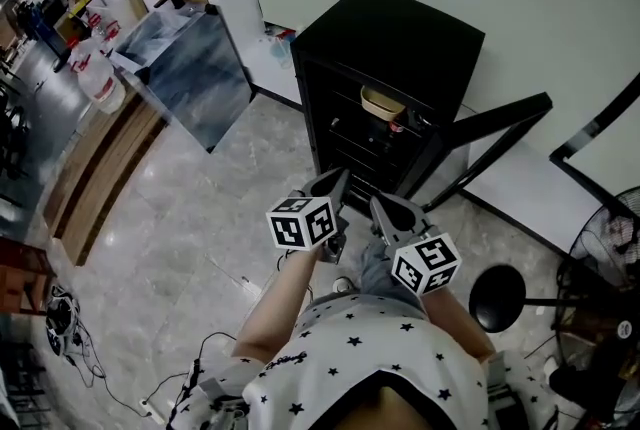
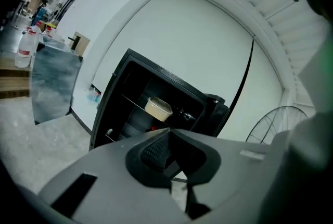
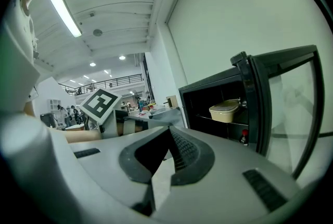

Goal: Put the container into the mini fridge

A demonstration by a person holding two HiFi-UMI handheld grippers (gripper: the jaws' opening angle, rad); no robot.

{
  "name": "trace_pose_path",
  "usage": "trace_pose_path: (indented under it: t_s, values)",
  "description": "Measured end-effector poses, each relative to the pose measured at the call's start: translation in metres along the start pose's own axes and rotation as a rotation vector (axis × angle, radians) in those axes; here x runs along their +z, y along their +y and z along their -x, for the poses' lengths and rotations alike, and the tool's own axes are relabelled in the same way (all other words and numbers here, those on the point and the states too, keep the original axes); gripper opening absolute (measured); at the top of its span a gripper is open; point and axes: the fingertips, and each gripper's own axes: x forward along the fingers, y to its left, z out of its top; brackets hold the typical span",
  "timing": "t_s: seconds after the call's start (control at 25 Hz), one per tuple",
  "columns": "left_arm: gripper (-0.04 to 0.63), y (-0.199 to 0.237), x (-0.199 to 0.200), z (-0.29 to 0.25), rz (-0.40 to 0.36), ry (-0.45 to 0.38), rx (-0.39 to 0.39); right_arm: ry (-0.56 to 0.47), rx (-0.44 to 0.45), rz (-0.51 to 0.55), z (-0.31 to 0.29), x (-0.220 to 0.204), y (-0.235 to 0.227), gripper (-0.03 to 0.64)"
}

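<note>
Head view: the inside of the mini fridge (image 1: 385, 48) is mostly dark. Only the front rim of the container (image 1: 379, 102) shows on the upper shelf, w/ the fridge roof cutting off its back part. The lower shelves can't be made out, apart from a small red-topped item (image 1: 397, 128) just below, too small to identify. The door (image 1: 500, 116) stands wide open to the right and is seen nearly edge-on here, so its panel isn't readable. The right gripper view shows it as a dark frame w/ glass. Both gripper views give the container far better: a pale tub, upright on the wire shelf (image 2: 132, 101), nothing touching it. The left hand-held gripper (image 1: 338, 178) and the right hand-held gripper (image 1: 379, 205) sit side by side in front of the fridge opening, tips pointing at it, well apart from the container. Each one's own view shows its jaws brought together w/ nothing between them, so both are closed and empty. The right gripper view also catches the left one's marker cube (image 3: 102, 104) and a bare forearm beside it, which the left gripper view doesn't show. The left gripper view shows a fan (image 2: 270, 121) to the right of the fridge, its lower part hidden behind the gripper body. In the head view the fan is cut off at the frame edge. Of the person, only the forearms and a star-print shirt (image 1: 350, 358) are in frame, cropped at the bottom.
</note>
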Motion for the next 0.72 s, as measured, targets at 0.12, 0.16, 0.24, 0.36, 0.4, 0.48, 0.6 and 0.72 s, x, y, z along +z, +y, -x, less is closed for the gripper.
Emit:
trace_pose_path:
  t_s: [0.12,0.16,0.24,0.36,0.4,0.48,0.6,0.72]
  values:
    - [0.012,-0.001,-0.010,0.018,-0.012,0.007,0.023,0.000,0.007,-0.003,0.003,-0.001,0.005,-0.008]
    - [0.012,-0.001,-0.013,0.023,-0.022,0.010,0.031,0.000,0.008,-0.006,0.004,-0.002,0.006,-0.008]
    - [0.012,-0.002,-0.020,0.033,-0.048,0.016,0.047,0.000,0.012,-0.012,0.006,-0.004,0.008,-0.008]
    - [0.012,-0.003,-0.030,0.047,-0.075,0.029,0.065,0.000,0.017,-0.015,0.008,-0.006,0.012,-0.008]
    - [0.012,-0.002,-0.033,0.052,-0.079,0.032,0.070,0.000,0.019,-0.015,0.008,-0.006,0.013,-0.008]
    - [0.012,-0.002,-0.038,0.060,-0.079,0.035,0.077,-0.001,0.022,-0.017,0.009,-0.007,0.015,-0.008]
    - [0.012,-0.001,-0.044,0.069,-0.081,0.042,0.086,-0.001,0.023,-0.023,0.008,-0.007,0.017,-0.008]
    - [0.012,-0.001,-0.048,0.074,-0.085,0.053,0.085,0.003,0.023,-0.027,0.007,-0.008,0.018,-0.008]
